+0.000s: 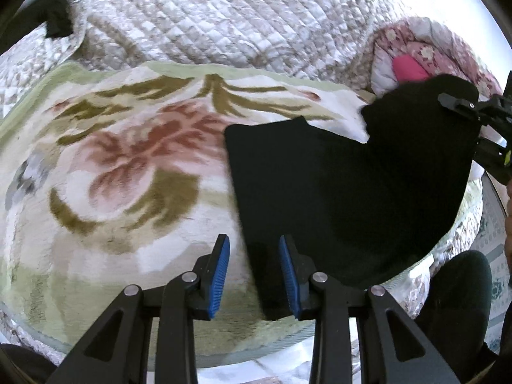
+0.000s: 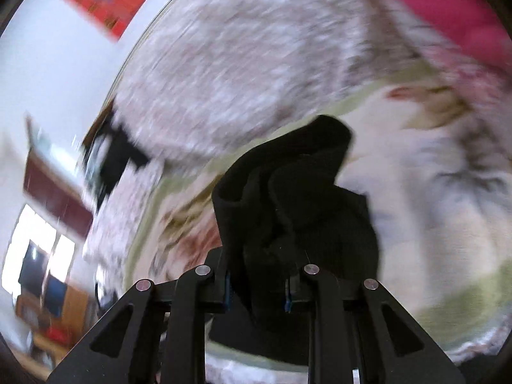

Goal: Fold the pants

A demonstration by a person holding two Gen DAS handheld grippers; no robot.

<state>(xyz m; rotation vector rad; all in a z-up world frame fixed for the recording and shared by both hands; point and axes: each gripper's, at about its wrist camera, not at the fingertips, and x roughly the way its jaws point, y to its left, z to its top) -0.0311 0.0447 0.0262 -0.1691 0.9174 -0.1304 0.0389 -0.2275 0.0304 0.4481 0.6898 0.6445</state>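
Note:
Black pants lie on a floral blanket, with their right end lifted off it. My left gripper hovers over the pants' near left edge. Its blue pads stand apart, and the cloth's edge runs between them without being pinched. At the right edge of the left wrist view, my right gripper holds the raised end. In the blurred right wrist view, a bunch of the black pants is clamped between the fingers of the right gripper.
A quilted bedspread covers the bed behind the blanket. A pink flowered bundle sits at the back right. A dark cloth lies at the far left corner. A person's dark-clad leg is at the bed's near right edge.

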